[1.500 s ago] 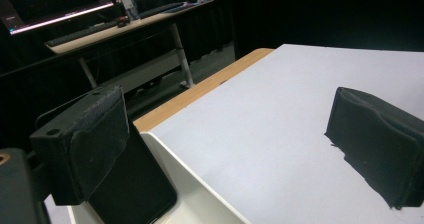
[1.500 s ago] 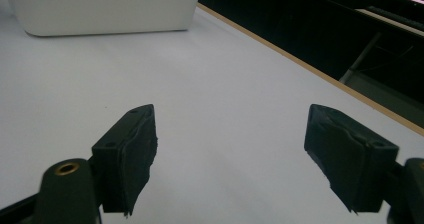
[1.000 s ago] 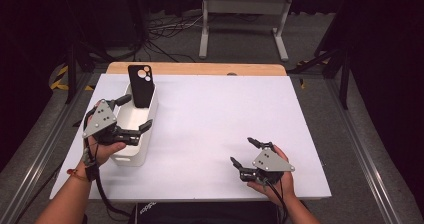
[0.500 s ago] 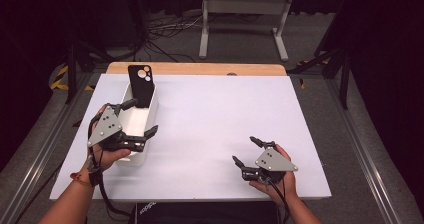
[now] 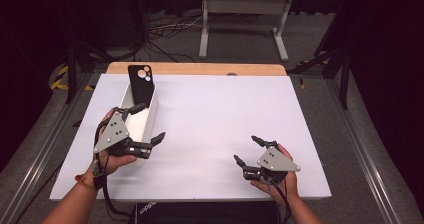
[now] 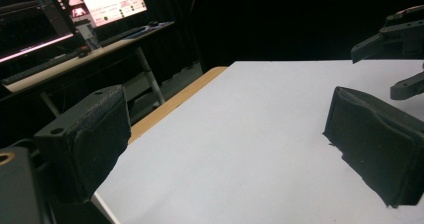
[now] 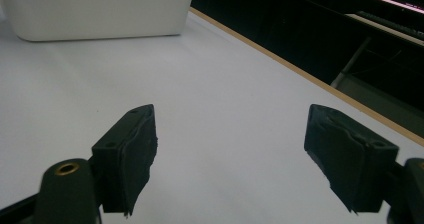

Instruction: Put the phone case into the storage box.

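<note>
Phone (image 5: 140,80) stands upright at the far end of a white bin (image 5: 148,115), leaning on its far wall with the camera lenses at the top. The bin lies lengthwise on the left part of the white table (image 5: 215,114), its near end under the left gripper (image 5: 148,122).

That left gripper sits in the person's left hand (image 5: 114,159), its grey plate facing up, and its jaws stand wide apart with nothing between them. One jaw reaches over the bin's rim near the phone; the other points out over the bare table to the bin's right. In the left gripper view the two black pads (image 6: 87,134) frame only white tabletop, with the wooden table edge (image 6: 175,101) beyond and a lit monitor (image 6: 111,1) in the dark background. The other gripper shows far off at the right edge of that view.

Toward the near right of the table, well apart from the bin, the right gripper (image 5: 248,150) rests in the right hand (image 5: 276,181). Its jaws are also spread wide and hold nothing. In the right gripper view the bin (image 7: 100,9) lies far ahead at the upper left, beyond an open stretch of table between the pads (image 7: 127,154).
</note>
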A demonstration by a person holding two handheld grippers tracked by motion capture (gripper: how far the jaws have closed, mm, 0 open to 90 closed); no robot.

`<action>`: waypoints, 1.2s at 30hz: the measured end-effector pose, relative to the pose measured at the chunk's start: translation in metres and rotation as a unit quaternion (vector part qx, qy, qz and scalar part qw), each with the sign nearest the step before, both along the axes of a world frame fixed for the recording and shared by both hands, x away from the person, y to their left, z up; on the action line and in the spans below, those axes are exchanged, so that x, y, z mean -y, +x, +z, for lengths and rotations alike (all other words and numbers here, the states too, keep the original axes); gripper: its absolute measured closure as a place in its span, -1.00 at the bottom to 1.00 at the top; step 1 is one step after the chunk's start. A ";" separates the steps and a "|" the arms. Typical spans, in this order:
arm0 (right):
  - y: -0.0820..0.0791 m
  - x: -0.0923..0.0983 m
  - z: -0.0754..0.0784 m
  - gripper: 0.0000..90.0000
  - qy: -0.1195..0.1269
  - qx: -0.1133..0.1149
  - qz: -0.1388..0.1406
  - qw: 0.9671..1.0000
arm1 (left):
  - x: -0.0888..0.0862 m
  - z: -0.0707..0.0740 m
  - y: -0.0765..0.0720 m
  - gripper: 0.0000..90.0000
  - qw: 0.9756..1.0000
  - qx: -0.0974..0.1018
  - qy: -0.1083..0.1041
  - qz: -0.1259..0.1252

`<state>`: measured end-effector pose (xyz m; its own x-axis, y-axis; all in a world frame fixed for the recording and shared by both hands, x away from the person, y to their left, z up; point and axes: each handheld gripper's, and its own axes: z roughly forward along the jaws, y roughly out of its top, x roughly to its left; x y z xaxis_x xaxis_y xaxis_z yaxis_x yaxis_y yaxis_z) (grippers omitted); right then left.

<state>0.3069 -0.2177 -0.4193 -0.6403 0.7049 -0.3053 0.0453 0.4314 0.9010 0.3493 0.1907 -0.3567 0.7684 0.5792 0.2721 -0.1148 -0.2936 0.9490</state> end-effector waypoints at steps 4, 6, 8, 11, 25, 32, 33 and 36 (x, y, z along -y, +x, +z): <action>-0.001 0.000 0.001 -0.52 0.002 0.000 0.001 1.000 | 0.004 -0.001 -0.002 -0.88 1.000 -0.003 0.004 -0.006; -0.001 0.001 0.001 -0.52 0.003 0.000 0.001 1.000 | 0.005 -0.001 -0.002 -0.88 1.000 0.000 0.005 -0.008; -0.001 0.000 0.002 -0.52 0.003 0.000 0.001 1.000 | 0.006 -0.002 -0.002 -0.88 1.000 0.000 0.003 -0.009; -0.002 0.000 0.002 -0.52 0.004 0.001 0.002 1.000 | 0.008 -0.004 -0.004 -0.88 1.000 -0.001 0.007 -0.014; -0.003 -0.001 0.004 -0.53 0.005 -0.002 0.007 1.000 | 0.021 -0.010 -0.010 -0.88 0.999 -0.010 0.018 -0.032; -0.005 -0.002 0.005 -0.53 0.006 0.000 0.011 1.000 | 0.027 -0.017 -0.017 -0.88 0.999 -0.018 0.021 -0.041; -0.005 -0.003 0.005 -0.53 0.006 0.000 0.011 1.000 | 0.028 -0.018 -0.018 -0.88 0.999 -0.019 0.020 -0.040; -0.006 -0.004 0.006 -0.53 0.007 0.004 0.011 1.000 | 0.029 -0.020 -0.021 -0.88 0.999 -0.022 0.022 -0.039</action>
<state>0.3010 -0.2140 -0.4133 -0.6525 0.6953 -0.3012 0.0284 0.4197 0.9072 0.3279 0.1614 -0.3770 0.8227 0.5048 0.2614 -0.0982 -0.3266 0.9400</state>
